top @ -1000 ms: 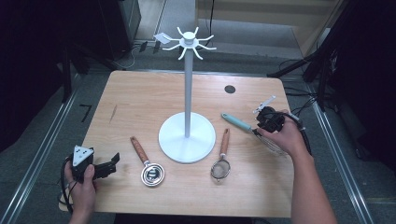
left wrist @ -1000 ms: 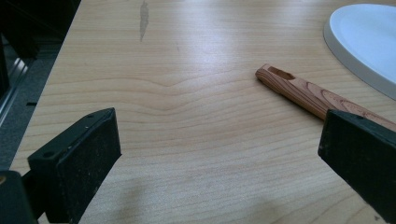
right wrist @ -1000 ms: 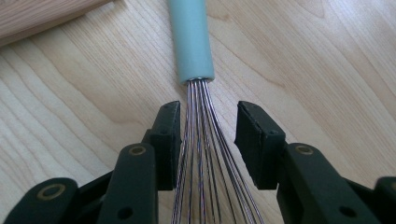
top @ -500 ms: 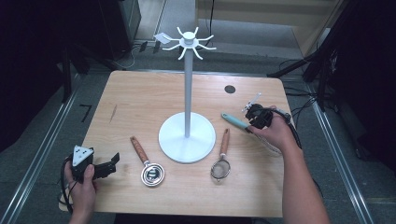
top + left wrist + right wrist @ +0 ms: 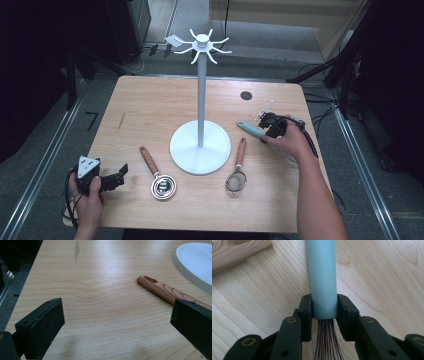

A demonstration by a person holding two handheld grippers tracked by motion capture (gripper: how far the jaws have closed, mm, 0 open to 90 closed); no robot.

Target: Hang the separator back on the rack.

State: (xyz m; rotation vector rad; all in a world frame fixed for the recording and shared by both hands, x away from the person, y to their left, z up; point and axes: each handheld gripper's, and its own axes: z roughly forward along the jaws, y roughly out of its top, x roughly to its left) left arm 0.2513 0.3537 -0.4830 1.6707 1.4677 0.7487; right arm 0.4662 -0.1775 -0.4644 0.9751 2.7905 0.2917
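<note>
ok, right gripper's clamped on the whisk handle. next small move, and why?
Probably lift it straight up off the table. The right gripper has both jaws pressed against the teal whisk handle just above the wires, so the grip looks set, while the whisk seems to lie on the table. The hook stand beside it has free hooks on top, a likely destination.

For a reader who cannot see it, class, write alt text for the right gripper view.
The right gripper is shut on the pale teal handle of a whisk, just above its wires. Light wooden table lies beneath.
</note>
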